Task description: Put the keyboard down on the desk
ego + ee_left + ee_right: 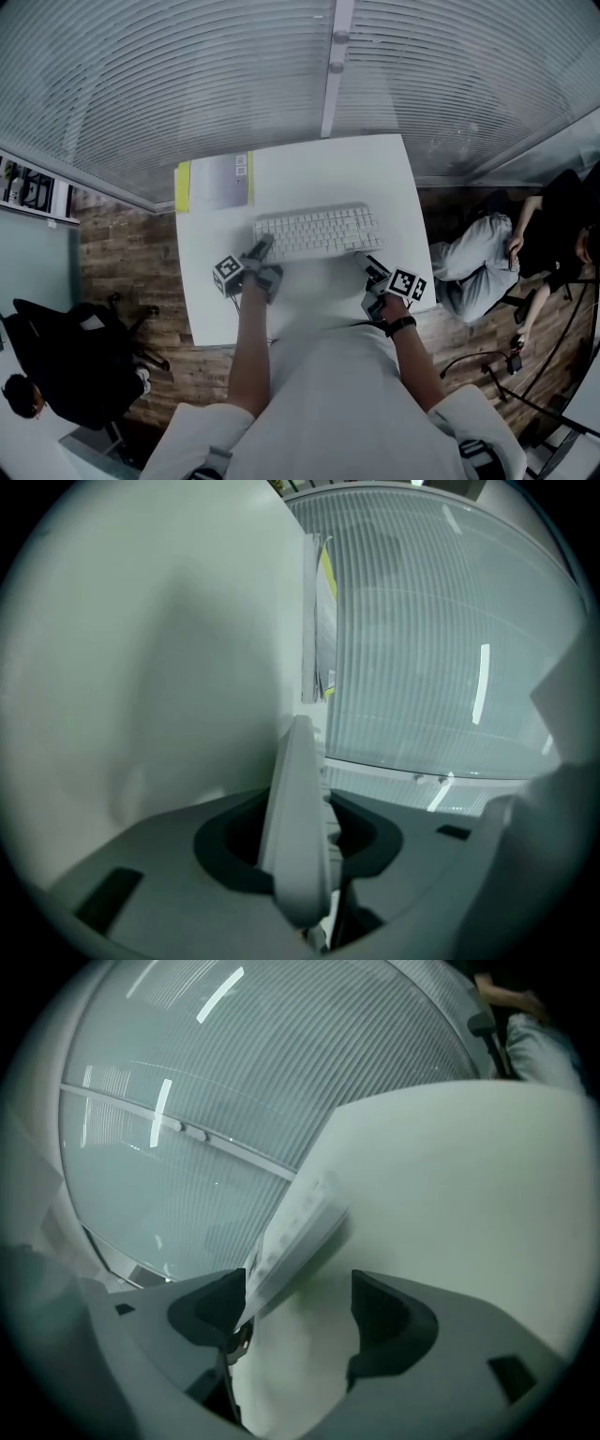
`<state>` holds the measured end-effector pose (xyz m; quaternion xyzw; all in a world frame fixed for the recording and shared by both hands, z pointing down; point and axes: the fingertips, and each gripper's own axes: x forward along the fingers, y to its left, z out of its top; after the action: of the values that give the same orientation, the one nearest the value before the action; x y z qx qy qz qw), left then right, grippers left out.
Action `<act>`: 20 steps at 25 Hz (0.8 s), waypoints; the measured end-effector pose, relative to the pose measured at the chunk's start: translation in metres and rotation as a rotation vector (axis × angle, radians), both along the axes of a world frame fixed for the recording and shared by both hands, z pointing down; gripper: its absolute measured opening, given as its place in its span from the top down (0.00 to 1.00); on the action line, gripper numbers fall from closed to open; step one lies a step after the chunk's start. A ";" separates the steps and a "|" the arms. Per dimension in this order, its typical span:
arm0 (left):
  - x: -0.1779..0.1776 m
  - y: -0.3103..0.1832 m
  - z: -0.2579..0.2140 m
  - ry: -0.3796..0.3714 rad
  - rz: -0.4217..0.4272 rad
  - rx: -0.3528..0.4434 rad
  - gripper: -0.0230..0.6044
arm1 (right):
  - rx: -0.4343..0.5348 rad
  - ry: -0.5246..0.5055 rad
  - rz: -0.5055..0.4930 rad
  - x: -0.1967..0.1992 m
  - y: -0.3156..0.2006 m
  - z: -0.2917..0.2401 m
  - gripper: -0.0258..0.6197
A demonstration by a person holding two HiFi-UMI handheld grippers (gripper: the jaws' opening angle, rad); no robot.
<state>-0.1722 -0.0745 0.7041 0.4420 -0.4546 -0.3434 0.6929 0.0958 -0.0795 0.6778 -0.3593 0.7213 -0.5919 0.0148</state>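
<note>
White keyboard (319, 232) lies across the middle of the white counter (309, 159), its long side running left to right. The left tongs (262, 249) are clamped on the keyboard's left end, which fills the gap between the two pads. The right tongs (367, 263) stand wide apart at the right end; the keyboard's corner sits against one jaw and well clear of the other. A yellow-edged paper stack (217, 181) lies near the counter's far left corner, apart from the keyboard.
</note>
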 end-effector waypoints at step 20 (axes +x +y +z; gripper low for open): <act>0.003 -0.001 0.000 -0.008 -0.006 0.024 0.74 | -0.124 -0.428 0.264 -0.083 0.018 0.011 0.68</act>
<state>-0.1697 -0.0751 0.7042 0.4502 -0.4544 -0.3493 0.6848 0.0125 -0.0614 0.6890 -0.3170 0.6110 -0.6905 0.2220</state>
